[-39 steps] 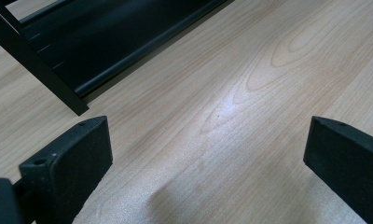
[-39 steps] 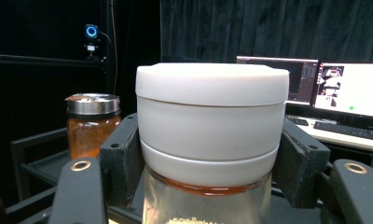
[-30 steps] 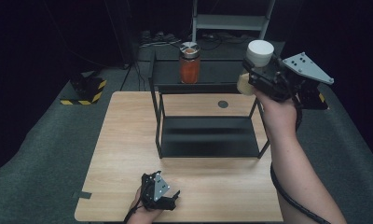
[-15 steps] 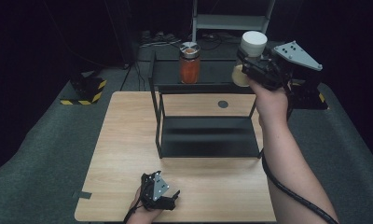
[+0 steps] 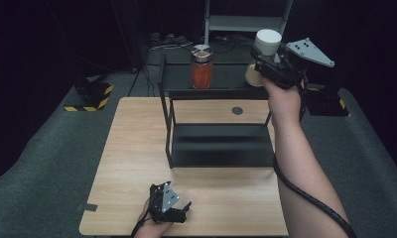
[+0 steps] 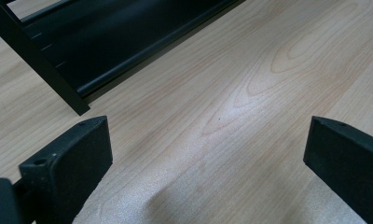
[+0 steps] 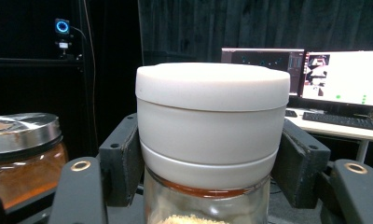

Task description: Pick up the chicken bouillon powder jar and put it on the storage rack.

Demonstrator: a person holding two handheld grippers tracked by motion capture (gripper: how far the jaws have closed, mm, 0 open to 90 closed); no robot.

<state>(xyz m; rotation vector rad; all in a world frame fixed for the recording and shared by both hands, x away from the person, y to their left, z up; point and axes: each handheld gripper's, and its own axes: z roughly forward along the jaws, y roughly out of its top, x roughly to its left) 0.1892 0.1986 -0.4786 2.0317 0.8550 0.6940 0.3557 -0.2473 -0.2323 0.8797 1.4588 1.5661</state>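
the right gripper [image 5: 264, 63] has its jaws clamped on a white-lidded glass jar [image 7: 212, 140], carried over the black shelf rack's [image 5: 216, 89] top tier at about one o'clock, beside the orange-filled jar [image 5: 202, 67]. whether it is touching down is hard to tell. setting down and release remain. the left gripper [image 5: 179, 214] rests at six o'clock on the bench [image 5: 137, 144], jaws apart.

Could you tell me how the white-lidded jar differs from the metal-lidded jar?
The white-lidded jar has a tall white cap and pale contents; the metal-lidded jar has a flat silver lid and orange contents. The first is clamped in the right gripper; the second stands free on the black shelf. Both are upright glass jars.
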